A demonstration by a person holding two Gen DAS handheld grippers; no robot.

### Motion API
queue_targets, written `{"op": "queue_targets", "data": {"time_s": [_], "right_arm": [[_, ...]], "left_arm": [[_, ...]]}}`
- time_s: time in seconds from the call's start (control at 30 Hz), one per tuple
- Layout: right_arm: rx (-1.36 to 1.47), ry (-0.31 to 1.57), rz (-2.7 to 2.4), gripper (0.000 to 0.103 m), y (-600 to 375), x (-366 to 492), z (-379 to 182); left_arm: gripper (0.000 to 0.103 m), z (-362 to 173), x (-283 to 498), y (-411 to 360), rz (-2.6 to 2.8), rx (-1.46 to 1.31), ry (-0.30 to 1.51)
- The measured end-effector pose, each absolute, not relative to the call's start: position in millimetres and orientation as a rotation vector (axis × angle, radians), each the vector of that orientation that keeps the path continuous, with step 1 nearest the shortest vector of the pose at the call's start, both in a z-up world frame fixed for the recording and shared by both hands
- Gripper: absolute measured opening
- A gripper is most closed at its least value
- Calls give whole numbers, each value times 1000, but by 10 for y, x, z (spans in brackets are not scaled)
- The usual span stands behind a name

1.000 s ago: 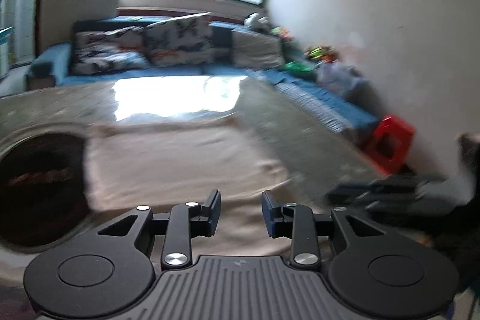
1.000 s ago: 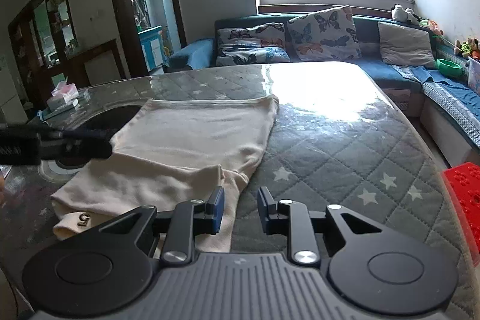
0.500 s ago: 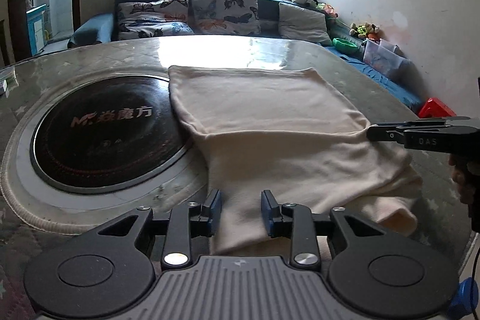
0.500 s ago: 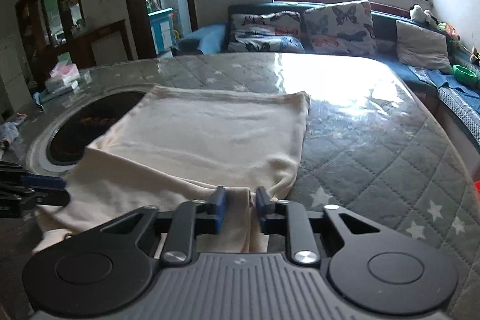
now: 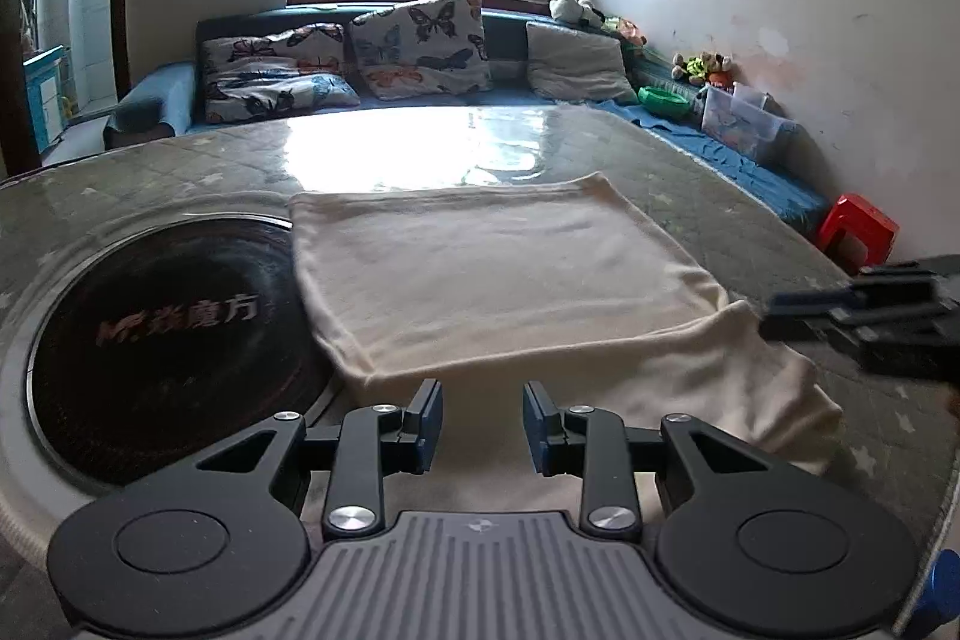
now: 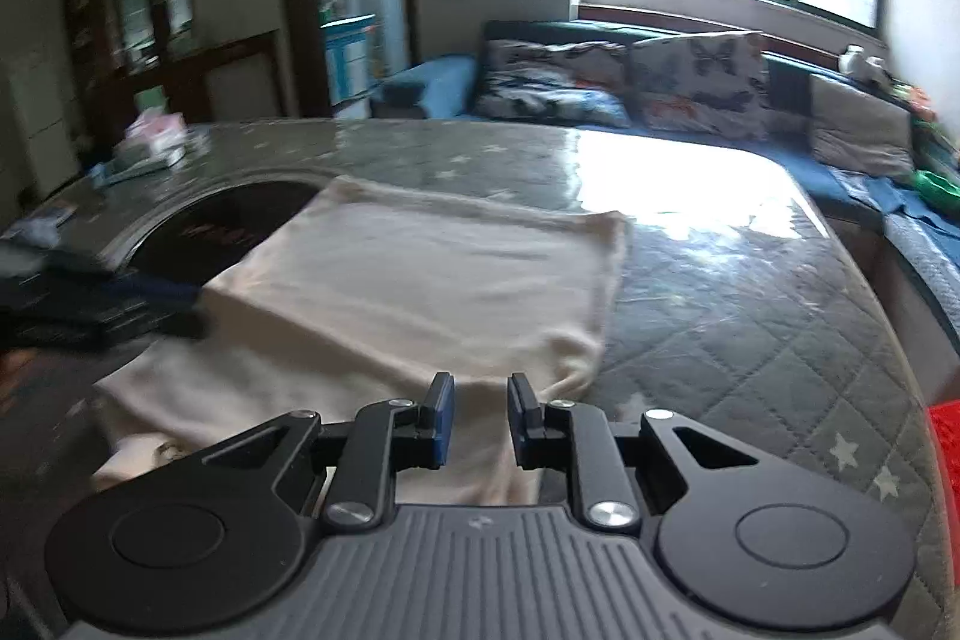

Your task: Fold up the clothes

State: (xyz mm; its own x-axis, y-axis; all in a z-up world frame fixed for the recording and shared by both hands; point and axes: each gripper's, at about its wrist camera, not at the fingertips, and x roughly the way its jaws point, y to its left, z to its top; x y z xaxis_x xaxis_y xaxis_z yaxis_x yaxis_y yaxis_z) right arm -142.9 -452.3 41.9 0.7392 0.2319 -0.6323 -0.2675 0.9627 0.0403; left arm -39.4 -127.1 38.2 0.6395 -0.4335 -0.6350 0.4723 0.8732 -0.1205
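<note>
Soft matt cream cloth; glossy, seemingly glass tabletop

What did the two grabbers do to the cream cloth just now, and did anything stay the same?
The right gripper pinched the near edge of the cream cloth half a second ago; its jaws have just been opening and now show a gap with nothing pinched. The left gripper moved in lower over the near edge, jaws apart and empty. The cloth stayed folded on the table, partly over the round black plate.

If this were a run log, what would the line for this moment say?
task: fold clothes | cream garment: folded over, flat on table | left gripper: open, empty | right gripper: jaws just opening, nothing held
</note>
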Motion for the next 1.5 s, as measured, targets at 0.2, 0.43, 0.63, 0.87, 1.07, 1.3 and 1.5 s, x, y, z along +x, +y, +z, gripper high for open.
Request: {"op": "queue_targets", "data": {"time_s": [0.2, 0.43, 0.63, 0.87, 1.07, 1.3, 1.5], "right_arm": [[-116, 760, 318, 18, -4437, -1580, 264], [-138, 714, 319, 18, -4415, -1546, 388], [-91, 712, 300, 18, -4385, -1196, 296], [-135, 740, 339, 19, -4368, -1333, 299], [-247, 764, 380, 19, -4254, -1588, 233], [-282, 762, 388, 22, -4218, -1730, 262], [-280, 747, 385, 22, -4211, -1787, 336]], "left_arm": [[32, 257, -300, -1244, -496, 84, 729], [33, 300, -341, -1235, -490, 97, 719], [32, 270, -320, -1233, -478, 106, 722], [35, 402, -614, -1143, -580, 149, 691], [42, 479, -1150, -1140, -713, 279, 635], [45, 335, -1488, -1253, -790, 462, 581], [44, 208, -1543, -1357, -796, 524, 532]]}}
